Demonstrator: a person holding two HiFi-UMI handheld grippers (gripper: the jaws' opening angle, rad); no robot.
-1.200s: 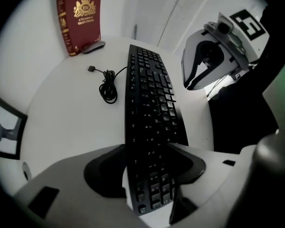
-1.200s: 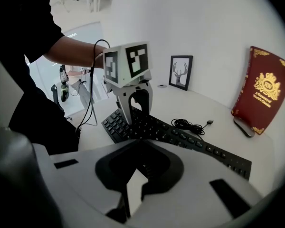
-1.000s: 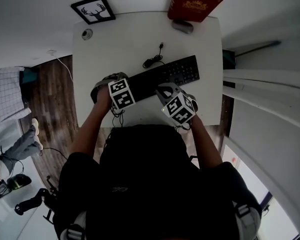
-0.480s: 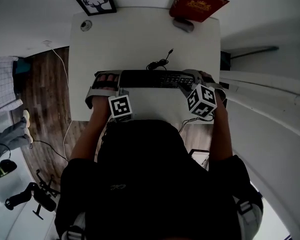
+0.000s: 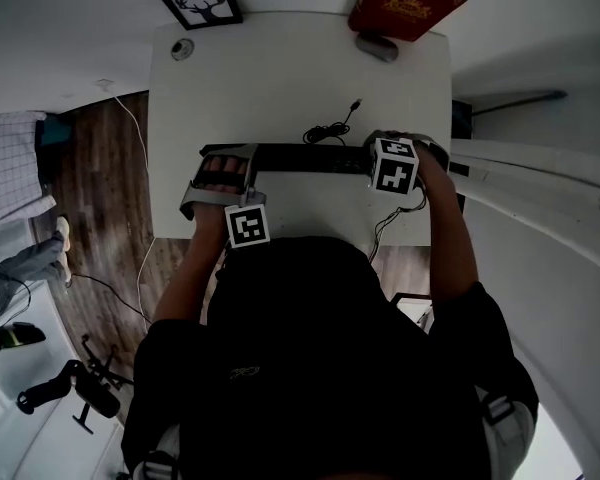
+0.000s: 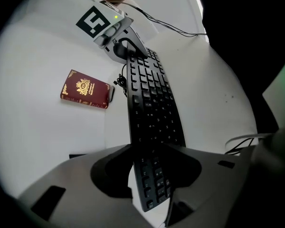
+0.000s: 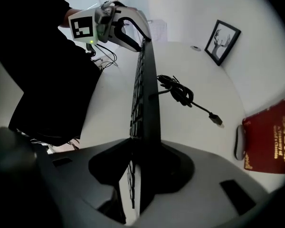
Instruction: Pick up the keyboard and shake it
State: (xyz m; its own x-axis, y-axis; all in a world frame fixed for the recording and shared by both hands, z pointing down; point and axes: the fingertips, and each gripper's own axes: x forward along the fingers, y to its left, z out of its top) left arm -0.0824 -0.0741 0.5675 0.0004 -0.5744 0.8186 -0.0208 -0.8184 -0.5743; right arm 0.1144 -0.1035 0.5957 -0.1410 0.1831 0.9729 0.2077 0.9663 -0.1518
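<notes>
The black keyboard is at the middle of the white table, turned up on its long edge, with the keys facing the person. It lies across from 9 o'clock to 3 o'clock. I cannot tell if its lower edge touches the table top.

The left gripper is at the 9 o'clock end. Its claw is closed on the keyboard, with one jaw on the key side and one on the back. The right gripper is at the 3 o'clock end. Its jaws are opening, the end of the keyboard stands between them, and both jaws seem to lie against it.

The cable of the keyboard lies in a loose coil on the table just behind it, at 12 o'clock, with its plug end free.

At 1 o'clock, at the far corner of the table, is a red book, and a grey oblong thing lies just beside it. At 11 o'clock, at the other far corner, is a framed picture of a deer, with a small round thing near it.
</notes>
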